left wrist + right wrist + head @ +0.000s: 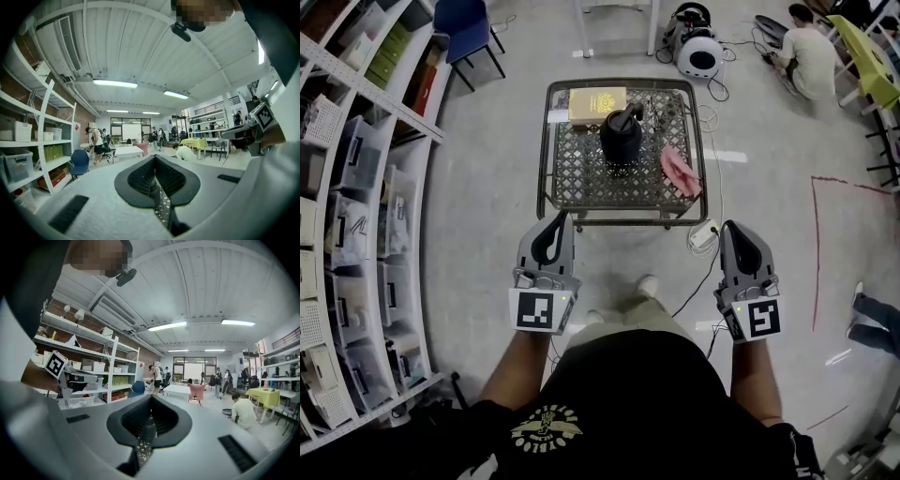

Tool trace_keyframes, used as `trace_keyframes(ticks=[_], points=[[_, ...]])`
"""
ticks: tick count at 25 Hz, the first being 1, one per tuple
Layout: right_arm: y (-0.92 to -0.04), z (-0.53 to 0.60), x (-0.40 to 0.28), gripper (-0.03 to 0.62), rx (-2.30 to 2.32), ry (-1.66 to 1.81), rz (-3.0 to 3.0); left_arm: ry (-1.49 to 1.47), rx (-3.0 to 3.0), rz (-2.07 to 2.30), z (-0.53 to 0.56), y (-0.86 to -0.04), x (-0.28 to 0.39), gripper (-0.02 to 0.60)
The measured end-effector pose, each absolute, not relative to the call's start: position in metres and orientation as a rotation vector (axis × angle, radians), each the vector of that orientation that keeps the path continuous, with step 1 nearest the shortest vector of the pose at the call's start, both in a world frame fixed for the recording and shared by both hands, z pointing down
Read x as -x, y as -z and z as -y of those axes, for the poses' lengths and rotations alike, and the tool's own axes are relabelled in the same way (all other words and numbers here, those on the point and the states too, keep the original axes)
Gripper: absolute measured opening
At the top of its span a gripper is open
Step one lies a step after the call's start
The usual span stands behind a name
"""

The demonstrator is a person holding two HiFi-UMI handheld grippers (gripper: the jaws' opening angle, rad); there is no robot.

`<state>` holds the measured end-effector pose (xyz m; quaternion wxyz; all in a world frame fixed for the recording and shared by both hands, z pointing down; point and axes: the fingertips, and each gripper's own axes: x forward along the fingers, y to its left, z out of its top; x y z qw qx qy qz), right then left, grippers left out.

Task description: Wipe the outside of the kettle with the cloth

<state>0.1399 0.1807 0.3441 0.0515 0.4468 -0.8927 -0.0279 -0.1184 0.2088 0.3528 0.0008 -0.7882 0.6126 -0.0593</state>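
Observation:
A black kettle point(621, 134) stands upright near the middle of a metal mesh table point(619, 215) in the head view. To its right a pink cloth point(680, 171) lies crumpled on the mesh. Both grippers hover over the floor on the near side of the table, well short of it. My left gripper point(555, 218) points at the table's front left, its jaws together and empty. The right gripper point(733, 228) is off the front right corner, also shut on nothing. In the left gripper view the left gripper point(154, 160) has its pads meeting, and in the right gripper view the right gripper point(150, 400) does too.
A yellowish book point(597, 103) lies at the table's back left beside the kettle. Storage shelves point(356, 187) line the left side. A white plug block point(705, 234) and cable lie on the floor by the right gripper. A person point(806, 58) crouches at the far right; a blue chair point(467, 28) stands far left.

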Motion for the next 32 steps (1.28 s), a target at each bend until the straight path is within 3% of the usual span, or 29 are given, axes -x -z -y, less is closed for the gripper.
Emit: trace_keyframes(ticks=[16, 32], points=[[-0.344, -0.120, -0.187, 0.008, -1.268, 0.017, 2.829, 0.291, 2.336, -2.016, -0.174, -0.340, 0.082, 0.005], [-0.343, -0.099, -0.190, 0.008, -1.319, 0.029, 2.798, 0.230, 2.378, -1.978, -0.138, -0.332, 0.085, 0.005]])
